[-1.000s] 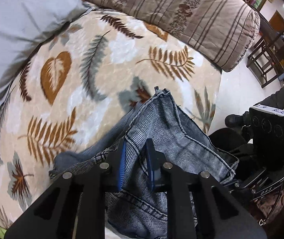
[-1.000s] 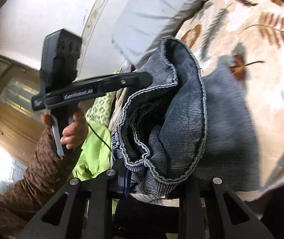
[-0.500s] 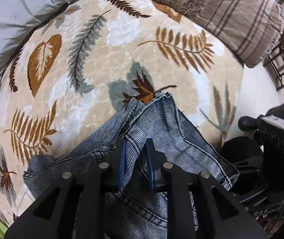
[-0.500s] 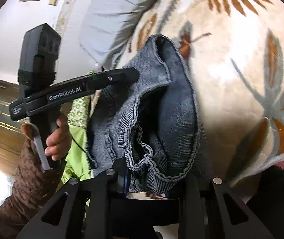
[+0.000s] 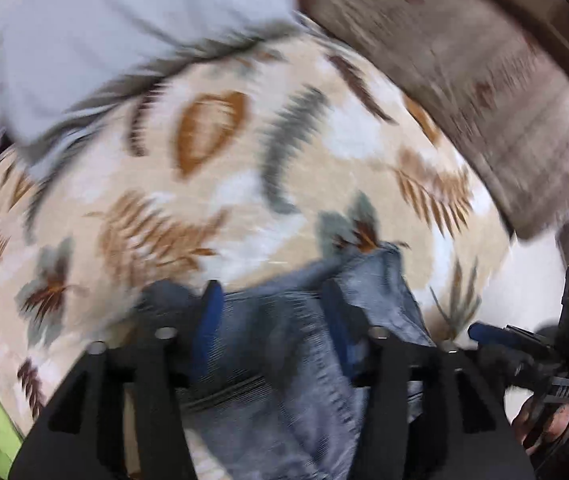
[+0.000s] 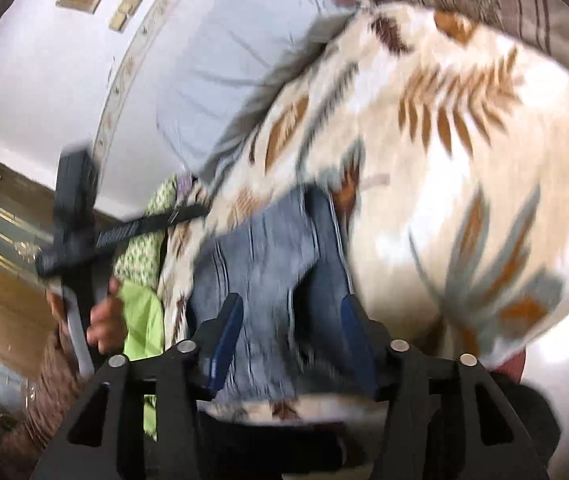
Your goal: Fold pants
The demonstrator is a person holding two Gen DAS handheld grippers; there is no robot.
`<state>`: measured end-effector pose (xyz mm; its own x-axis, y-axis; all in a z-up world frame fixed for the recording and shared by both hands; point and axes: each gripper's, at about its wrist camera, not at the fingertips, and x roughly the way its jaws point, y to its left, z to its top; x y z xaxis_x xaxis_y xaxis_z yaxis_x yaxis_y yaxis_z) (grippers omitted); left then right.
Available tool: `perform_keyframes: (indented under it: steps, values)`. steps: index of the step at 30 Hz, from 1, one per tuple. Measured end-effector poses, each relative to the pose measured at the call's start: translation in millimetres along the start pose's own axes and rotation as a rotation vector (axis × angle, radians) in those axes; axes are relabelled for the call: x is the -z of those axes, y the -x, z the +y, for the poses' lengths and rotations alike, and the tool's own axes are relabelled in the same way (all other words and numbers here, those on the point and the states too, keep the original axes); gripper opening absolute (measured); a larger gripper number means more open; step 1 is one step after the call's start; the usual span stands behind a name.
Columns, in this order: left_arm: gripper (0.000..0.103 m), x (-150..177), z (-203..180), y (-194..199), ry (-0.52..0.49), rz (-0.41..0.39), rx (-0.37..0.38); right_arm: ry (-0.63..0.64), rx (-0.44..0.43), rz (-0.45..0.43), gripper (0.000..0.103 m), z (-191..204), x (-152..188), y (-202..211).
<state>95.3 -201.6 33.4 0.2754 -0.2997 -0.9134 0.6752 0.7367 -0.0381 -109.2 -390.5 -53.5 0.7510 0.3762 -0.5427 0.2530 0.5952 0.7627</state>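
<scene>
While both pictures are blurry, the blue jeans (image 5: pixel 292 344) can be seen lying on the leaf blanket (image 5: pixel 220 200) at the bottom middle of the left view, and they show low in the middle of the right view too. The left gripper (image 5: pixel 270 300) is opening its jaws, with the jeans lying between them and the pads not pressing on the cloth. The right gripper (image 6: pixel 290 312) is opening as well, jeans between its spread jaws, and a hand (image 6: pixel 102 320) holds the other tool at the left edge of that view.
</scene>
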Motion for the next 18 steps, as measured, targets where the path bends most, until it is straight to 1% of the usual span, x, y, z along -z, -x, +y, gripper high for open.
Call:
perform_keyframes:
  steps: [2,4,6,10,11,12,13,14,15,16,17,18]
  values:
    - [0.057,11,17,3,0.058,-0.001,0.004,0.026,-0.02,-0.007,0.054,6,-17,-13]
    - [0.057,32,40,1,0.139,0.016,0.026,0.061,-0.022,-0.001,0.054,10,-30,-31]
    - [0.057,47,52,-3,0.191,0.032,0.032,0.089,-0.006,0.01,0.054,11,-41,-55]
    - [0.057,71,69,-18,0.296,0.071,0.07,0.114,0.036,0.043,0.053,5,-45,-85]
    - [0.057,74,71,-24,0.319,0.087,0.079,0.132,0.047,0.051,0.05,4,-45,-92]
    - [0.056,76,71,-29,0.339,0.102,0.085,0.141,0.039,0.066,0.032,4,-44,-97]
    - [0.056,77,71,-33,0.362,0.115,0.097,0.145,0.026,0.085,0.002,5,-46,-101]
    - [0.056,77,70,-33,0.375,0.108,0.097,0.143,-0.005,0.108,0.003,8,-47,-102]
    - [0.056,77,68,-31,0.376,0.087,0.079,0.152,-0.041,0.103,0.003,12,-48,-96]
    - [0.056,76,65,-29,0.37,0.073,0.056,0.179,-0.052,0.089,0.002,18,-50,-90]
    - [0.056,76,62,-29,0.359,0.052,0.02,0.216,-0.039,0.079,0.002,23,-50,-84]
    - [0.056,77,59,-31,0.35,0.043,-0.008,0.237,-0.008,0.089,0.002,22,-51,-83]
